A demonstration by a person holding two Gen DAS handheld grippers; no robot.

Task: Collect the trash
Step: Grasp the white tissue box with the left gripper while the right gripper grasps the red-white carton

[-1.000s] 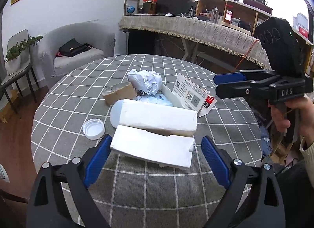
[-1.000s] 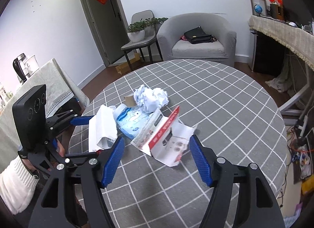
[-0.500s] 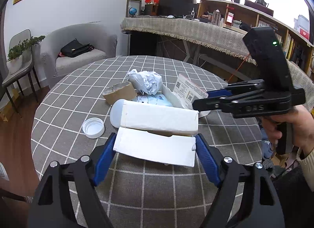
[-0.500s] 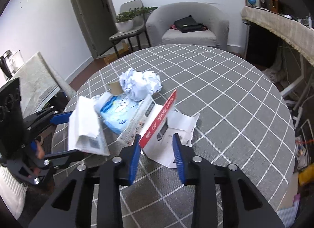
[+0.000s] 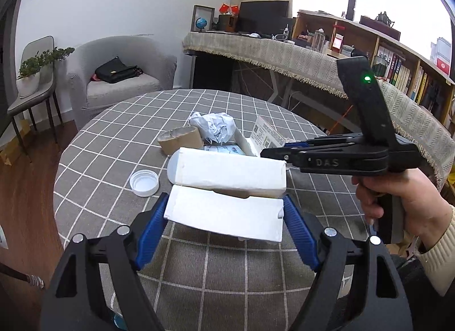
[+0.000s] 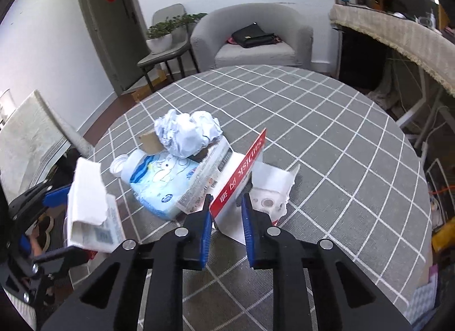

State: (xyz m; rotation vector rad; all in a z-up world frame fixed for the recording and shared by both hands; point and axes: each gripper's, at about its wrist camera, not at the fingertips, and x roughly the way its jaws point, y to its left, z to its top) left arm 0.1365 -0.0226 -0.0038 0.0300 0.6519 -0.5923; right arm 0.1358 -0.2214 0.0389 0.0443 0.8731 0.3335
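My left gripper (image 5: 224, 214) is shut on an opened white cardboard box (image 5: 227, 188), its blue pads pressing both ends; the box also shows in the right wrist view (image 6: 88, 203). My right gripper (image 6: 226, 211) is shut on a red-and-white flattened package (image 6: 241, 168), and it shows from the side in the left wrist view (image 5: 273, 151). Between them on the table lie a crumpled paper ball (image 6: 187, 131), a blue-and-white plastic bottle (image 6: 159, 183), a cardboard tube (image 5: 179, 140) and a white cap (image 5: 144, 182).
The round table (image 6: 341, 143) has a grey checked cloth. A grey armchair (image 6: 253, 40) with a black bag, a chair with a potted plant (image 6: 159, 35), and a cloth-covered desk (image 5: 284, 55) with shelves stand around it.
Both grippers have closed from wide open: the left onto the white box, the right onto the red-and-white package. The right gripper also moved in closer to the pile.
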